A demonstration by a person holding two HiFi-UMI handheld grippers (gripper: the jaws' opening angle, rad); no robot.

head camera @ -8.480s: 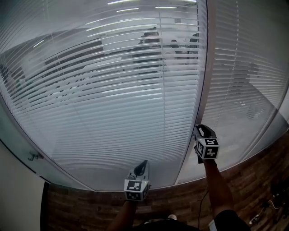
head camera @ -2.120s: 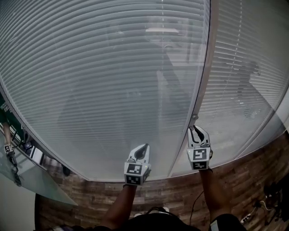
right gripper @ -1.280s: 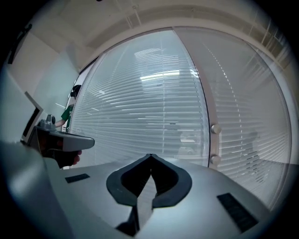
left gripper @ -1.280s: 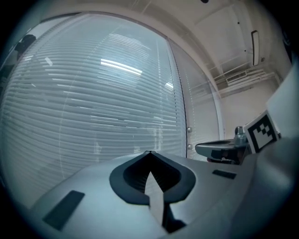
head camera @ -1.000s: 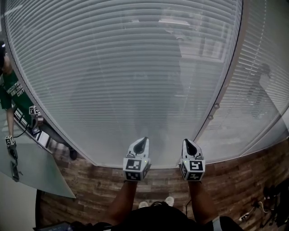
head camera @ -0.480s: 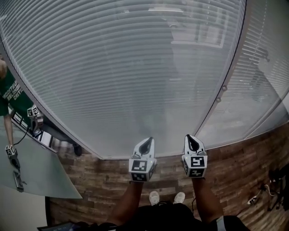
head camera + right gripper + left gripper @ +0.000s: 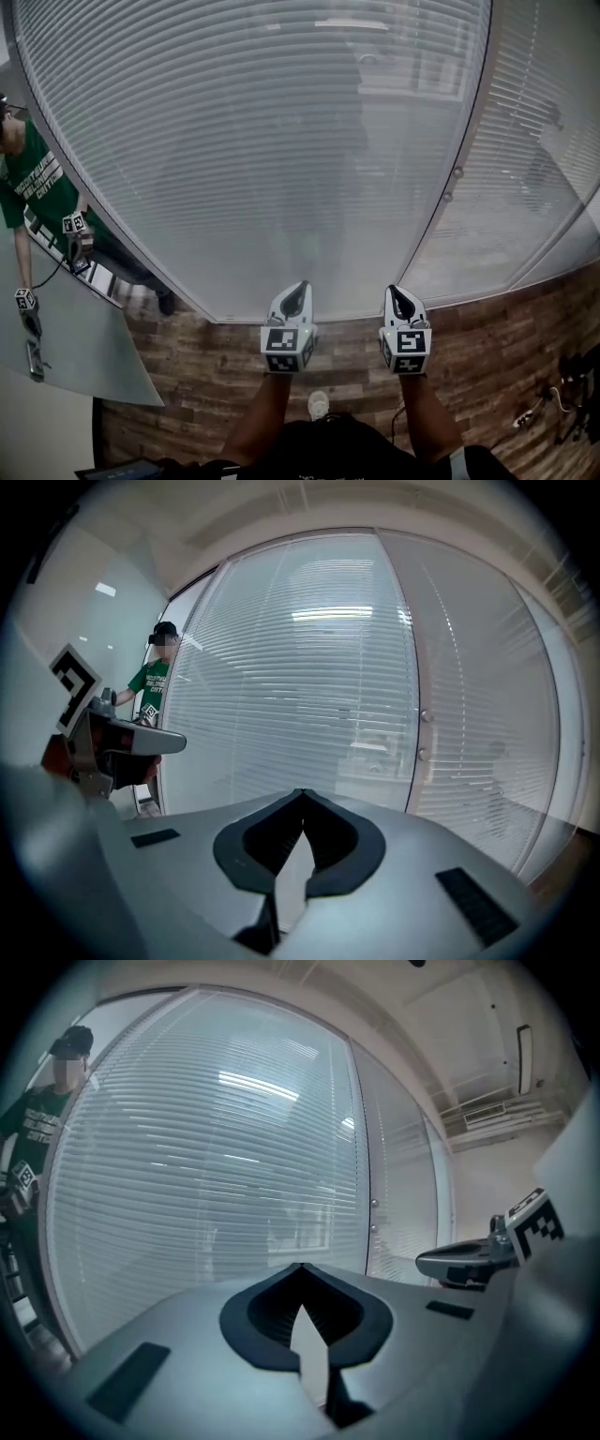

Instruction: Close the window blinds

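Window blinds [image 7: 244, 141] are seen hung behind glass straight ahead. The slats are judged thin, light and easily bent, so hold is best taken at the small knobs [image 7: 457, 172] on the upright frame [image 7: 473, 103]. Left gripper [image 7: 300, 285] and right gripper [image 7: 395, 292] are held clear of the glass — jaws clenched on nothing. Open room is left ahead; a bystander [image 7: 28, 183] is seen far left

White lettering runs in lines across the green T-shirt [image 7: 36, 183] on the person at far left, too small and skewed to read; black-and-white square codes, no letters, on the cubes of the left gripper [image 7: 301, 285] and right gripper [image 7: 393, 290]; nothing else legible.
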